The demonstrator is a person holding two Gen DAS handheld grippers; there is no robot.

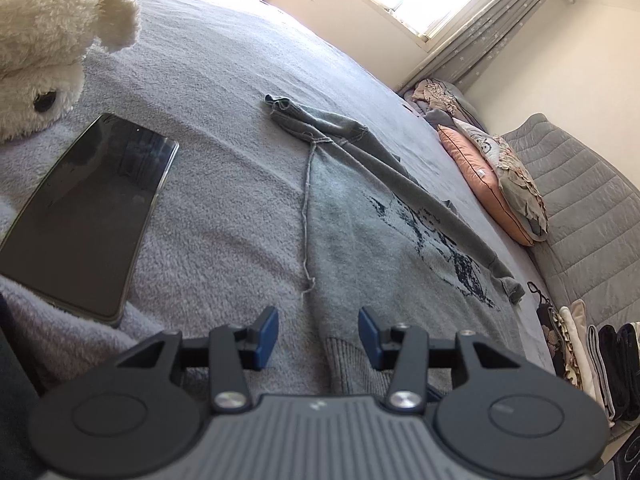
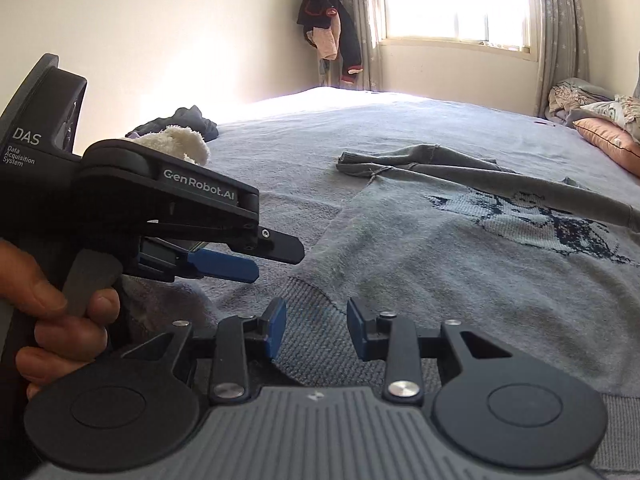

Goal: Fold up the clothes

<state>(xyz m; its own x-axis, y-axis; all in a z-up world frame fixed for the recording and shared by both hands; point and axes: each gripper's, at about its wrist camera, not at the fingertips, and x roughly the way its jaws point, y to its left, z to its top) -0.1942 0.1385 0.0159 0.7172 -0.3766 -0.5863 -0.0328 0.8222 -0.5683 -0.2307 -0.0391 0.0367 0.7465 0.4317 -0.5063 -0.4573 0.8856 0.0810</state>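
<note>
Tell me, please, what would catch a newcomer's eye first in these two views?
Probably the grey sweater with its dark blue graphic, spread flat on the grey bed, one sleeve folded across it. The left gripper and right gripper both hover open over its ribbed hem. To the left lie a black phone and a white plush toy.

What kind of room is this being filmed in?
Most likely a bedroom in a home: a wide bed with a grey sweater spread on it, pillows along the far edge, and a curtained window.
</note>
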